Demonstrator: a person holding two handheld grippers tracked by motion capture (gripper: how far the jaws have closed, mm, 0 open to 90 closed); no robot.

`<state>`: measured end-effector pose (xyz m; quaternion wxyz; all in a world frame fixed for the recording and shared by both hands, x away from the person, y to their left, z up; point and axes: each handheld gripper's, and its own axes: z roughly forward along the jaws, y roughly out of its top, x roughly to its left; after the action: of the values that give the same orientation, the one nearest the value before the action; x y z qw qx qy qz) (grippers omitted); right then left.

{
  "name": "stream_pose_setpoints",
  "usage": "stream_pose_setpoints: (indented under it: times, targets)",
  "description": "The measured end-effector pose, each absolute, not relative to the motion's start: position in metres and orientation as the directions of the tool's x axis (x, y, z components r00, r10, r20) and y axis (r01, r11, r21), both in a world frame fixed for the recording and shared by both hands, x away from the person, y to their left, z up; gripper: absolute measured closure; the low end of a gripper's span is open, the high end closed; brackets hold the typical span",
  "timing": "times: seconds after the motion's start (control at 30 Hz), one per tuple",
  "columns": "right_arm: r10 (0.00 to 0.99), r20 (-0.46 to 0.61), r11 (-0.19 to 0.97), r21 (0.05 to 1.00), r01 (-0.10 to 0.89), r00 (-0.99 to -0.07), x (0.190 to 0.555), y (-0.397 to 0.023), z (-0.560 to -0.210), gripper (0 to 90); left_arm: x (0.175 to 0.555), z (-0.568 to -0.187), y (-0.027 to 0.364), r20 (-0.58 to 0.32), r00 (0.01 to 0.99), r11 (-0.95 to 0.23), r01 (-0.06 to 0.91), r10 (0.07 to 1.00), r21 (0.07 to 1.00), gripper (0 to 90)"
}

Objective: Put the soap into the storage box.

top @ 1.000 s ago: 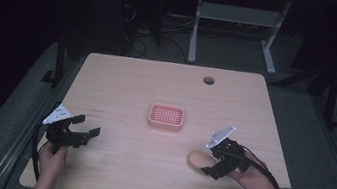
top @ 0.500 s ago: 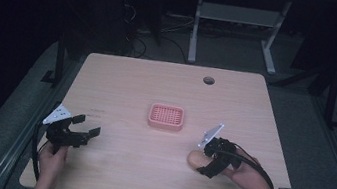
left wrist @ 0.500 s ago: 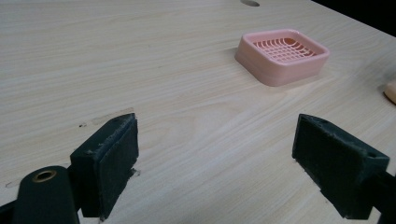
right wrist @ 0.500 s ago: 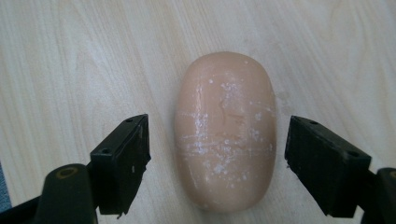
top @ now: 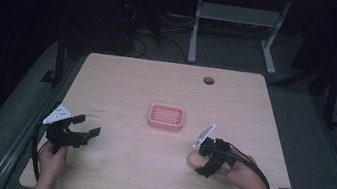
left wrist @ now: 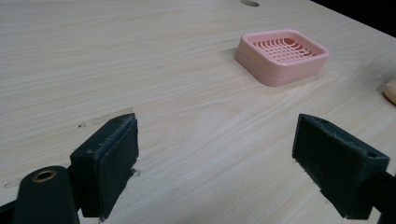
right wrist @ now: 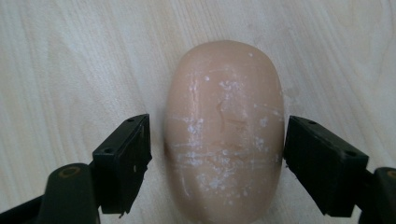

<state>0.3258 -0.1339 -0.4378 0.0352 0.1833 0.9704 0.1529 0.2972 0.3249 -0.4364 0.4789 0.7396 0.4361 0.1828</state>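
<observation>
1. High view: wooden surface (top: 145, 172), pink soap dish (top: 166, 117) near its middle. Right claw (top: 198, 160) held by right hand (top: 238, 173) at the front right, tipped down over a tan soap bar (top: 193, 158) lying on the surface, well apart from the dish. Left claw (top: 88, 130) at the front left, held by left hand (top: 51, 158), jaws spread, holding nothing, pointing toward the middle. Round hole (top: 208, 80) near the far edge.

2. Left gripper view: left claw (left wrist: 215, 163) spread wide, both black jaws above bare wood, nothing between them. Soap dish (left wrist: 281, 56) sits ahead to the right, slotted top visible, empty. Edge of the soap bar (left wrist: 390, 91) at the right border. Hole (left wrist: 250, 3) at the top.

3. Right gripper view: right claw (right wrist: 216, 156) looks straight down; soap bar (right wrist: 224, 130) lies flat on the surface between the jaws, white scuff marks on top. Jaws spread, one on each side of the bar. The right jaw is at the bar's edge, the left has a thin gap. Not pinching yet.
</observation>
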Motion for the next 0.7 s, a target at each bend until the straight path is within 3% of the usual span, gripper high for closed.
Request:
stream_pose_setpoints:
  times: [0.7]
  targets:
    - [0.358, -0.018, 0.903, 0.263, 0.341, -0.934, 0.3303, -0.1276, -0.444, 30.4, 0.2972, -0.436, 0.3253, -0.147, 0.556, -0.161, 0.466, 0.818, 0.87, 14.2]
